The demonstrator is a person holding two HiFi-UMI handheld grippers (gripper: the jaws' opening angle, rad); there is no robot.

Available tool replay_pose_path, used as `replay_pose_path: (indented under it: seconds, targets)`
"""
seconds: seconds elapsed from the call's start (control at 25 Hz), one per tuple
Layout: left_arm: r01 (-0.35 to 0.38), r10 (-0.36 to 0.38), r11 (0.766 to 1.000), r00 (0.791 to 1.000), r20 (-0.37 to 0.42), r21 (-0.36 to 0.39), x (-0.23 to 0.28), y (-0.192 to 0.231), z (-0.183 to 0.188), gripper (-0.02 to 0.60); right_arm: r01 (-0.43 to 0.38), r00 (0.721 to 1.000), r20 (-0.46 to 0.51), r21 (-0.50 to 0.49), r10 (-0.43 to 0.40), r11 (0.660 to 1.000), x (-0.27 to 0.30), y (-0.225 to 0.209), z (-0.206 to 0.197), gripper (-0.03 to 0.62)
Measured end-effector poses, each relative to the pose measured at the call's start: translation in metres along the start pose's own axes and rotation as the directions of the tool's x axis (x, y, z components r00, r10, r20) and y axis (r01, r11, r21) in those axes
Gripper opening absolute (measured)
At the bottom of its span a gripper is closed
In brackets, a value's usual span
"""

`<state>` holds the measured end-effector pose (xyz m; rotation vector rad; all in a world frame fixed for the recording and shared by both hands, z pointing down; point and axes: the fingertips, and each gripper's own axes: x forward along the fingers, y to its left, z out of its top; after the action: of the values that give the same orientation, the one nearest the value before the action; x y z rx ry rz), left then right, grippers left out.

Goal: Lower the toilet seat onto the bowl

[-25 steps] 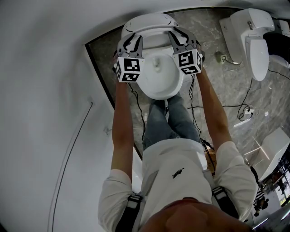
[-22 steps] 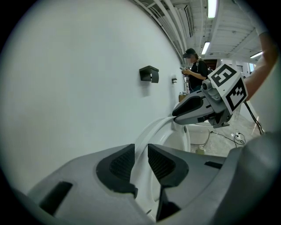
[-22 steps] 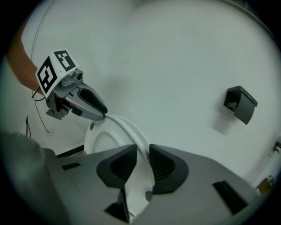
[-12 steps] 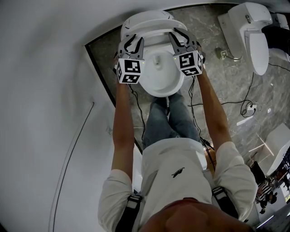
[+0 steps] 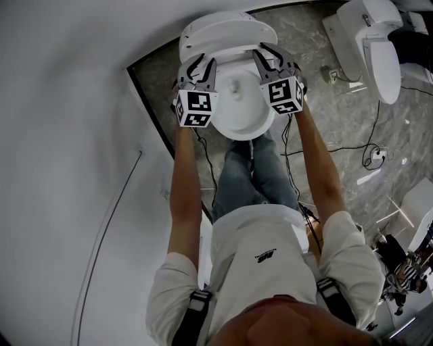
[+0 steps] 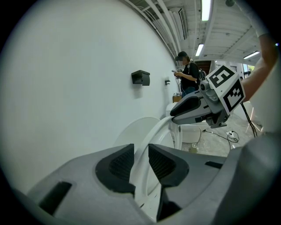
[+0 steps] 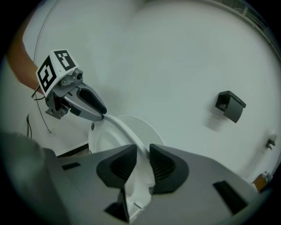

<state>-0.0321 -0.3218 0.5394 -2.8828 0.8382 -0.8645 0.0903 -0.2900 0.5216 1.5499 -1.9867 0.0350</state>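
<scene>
Seat (image 6: 151,134): partly lowered, above bowl (image 5: 237,134).
Left gripper (image 5: 197,67): gripping seat, jaws just widening.
Right gripper (image 5: 270,57): gripping seat.

Off to my right a second white toilet (image 5: 371,51) stands on the grey marble floor (image 5: 338,128), and black cables (image 5: 369,145) trail across that floor. A small black box (image 6: 140,78) is fixed to the white wall (image 6: 79,88). Farther back, a person in dark clothes (image 6: 188,78) stands under lit ceiling strips (image 6: 205,9).
</scene>
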Motion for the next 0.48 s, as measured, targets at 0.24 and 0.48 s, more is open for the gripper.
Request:
replay_pose_path:
  seconds: [0.24,0.48]
  targets:
    - [0.006,-0.006,1.000,1.000,0.004,-0.005,-0.015,-0.011,-0.006,0.110,-0.001,1.000,-0.008,-0.006,0.001,1.000,-0.014,0.013,-0.003,0.095]
    - [0.008,-0.008,1.000,1.000,0.004,-0.001,-0.025,-0.022,-0.008,0.112,0.000,1.000,-0.006,-0.005,0.000,1.000,-0.027,0.019,-0.007,0.097]
